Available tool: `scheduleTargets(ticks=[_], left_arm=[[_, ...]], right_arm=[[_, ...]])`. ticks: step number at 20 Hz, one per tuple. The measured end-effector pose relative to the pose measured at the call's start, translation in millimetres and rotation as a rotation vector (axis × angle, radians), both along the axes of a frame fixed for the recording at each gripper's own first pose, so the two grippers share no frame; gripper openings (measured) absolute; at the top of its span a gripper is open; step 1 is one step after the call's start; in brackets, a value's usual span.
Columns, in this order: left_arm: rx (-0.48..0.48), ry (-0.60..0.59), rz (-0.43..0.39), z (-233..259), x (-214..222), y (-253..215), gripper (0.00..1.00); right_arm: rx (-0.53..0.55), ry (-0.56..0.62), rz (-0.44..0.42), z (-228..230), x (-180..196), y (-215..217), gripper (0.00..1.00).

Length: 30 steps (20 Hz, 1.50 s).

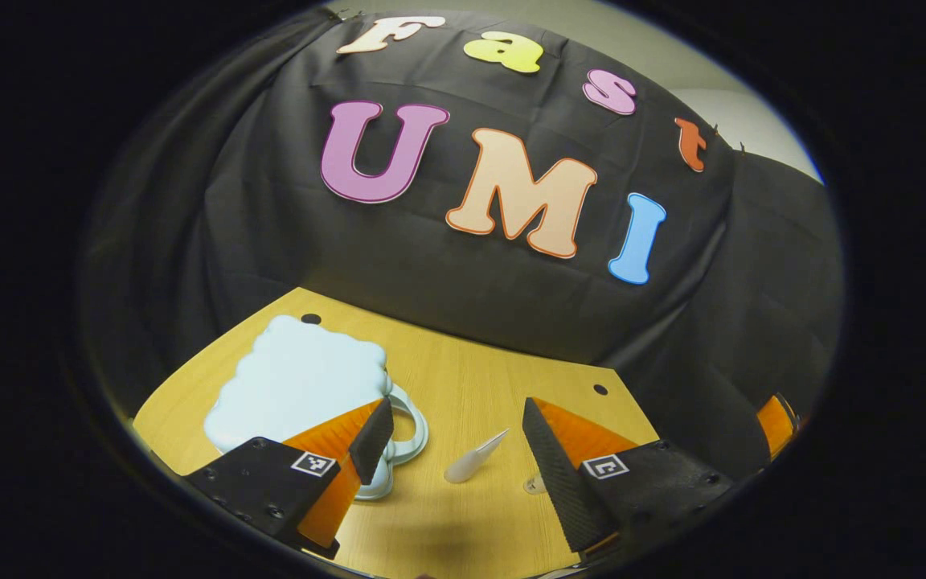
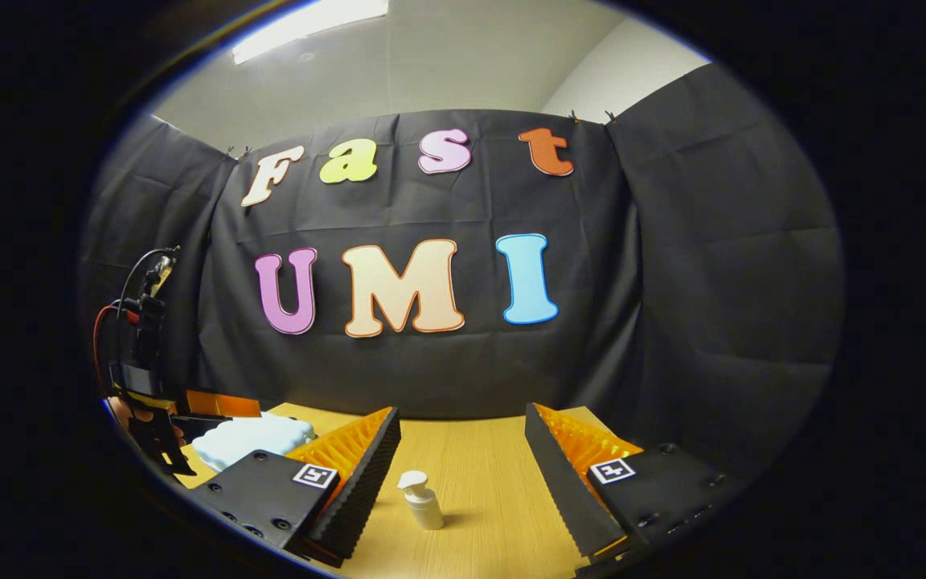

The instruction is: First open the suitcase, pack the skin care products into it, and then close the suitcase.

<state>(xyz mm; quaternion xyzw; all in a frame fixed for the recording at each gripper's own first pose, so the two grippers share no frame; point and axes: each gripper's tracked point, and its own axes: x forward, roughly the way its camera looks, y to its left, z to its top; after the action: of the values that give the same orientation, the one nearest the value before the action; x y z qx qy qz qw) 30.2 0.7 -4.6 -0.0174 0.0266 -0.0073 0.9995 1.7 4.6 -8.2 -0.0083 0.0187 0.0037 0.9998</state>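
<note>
A pale blue, cloud-shaped suitcase (image 1: 294, 386) lies flat and closed on the wooden table (image 1: 471, 378), its handle (image 1: 413, 434) toward the table's middle. In the left gripper view a small white pump bottle (image 1: 475, 458) sits just right of the handle, between the open fingers of my left gripper (image 1: 455, 434) and untouched by them. My right gripper (image 2: 461, 426) is open too, and the bottle (image 2: 421, 498) stands upright on the table between its fingers without contact. The right gripper view also has the suitcase (image 2: 246, 438) at the far left, with the left gripper (image 2: 190, 422) and a hand over it.
The black cloth wall rises right behind the table's far edge. Two small dark holes (image 1: 310, 318) (image 1: 600, 389) mark the tabletop near that edge. Bare wood (image 2: 495, 474) spreads around the bottle and to the right of the suitcase.
</note>
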Motion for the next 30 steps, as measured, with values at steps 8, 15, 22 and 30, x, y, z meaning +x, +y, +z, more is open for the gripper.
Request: scheduleTargets(ticks=[8, 15, 22, 30], left_arm=[[0.015, 0.042, -0.019, -2.4, 17.9, -0.9, 0.95], [0.064, 0.239, -0.072, -25.1, 82.1, -0.7, 0.95], [0.050, 0.522, -0.013, -80.4, 133.2, 16.3, 0.95], [0.012, 0.757, 0.087, -128.4, 165.9, 30.7, 0.94]], right_arm=[[0.003, 0.015, -0.005, -6.8, 4.9, -4.2, 0.98], [0.002, 0.051, -0.007, -23.1, -1.1, -7.4, 0.98], [-0.002, 0.070, -0.031, -25.2, -4.3, -17.7, 0.98], [-0.013, 0.113, -0.033, -35.7, -15.7, -18.6, 0.98]])
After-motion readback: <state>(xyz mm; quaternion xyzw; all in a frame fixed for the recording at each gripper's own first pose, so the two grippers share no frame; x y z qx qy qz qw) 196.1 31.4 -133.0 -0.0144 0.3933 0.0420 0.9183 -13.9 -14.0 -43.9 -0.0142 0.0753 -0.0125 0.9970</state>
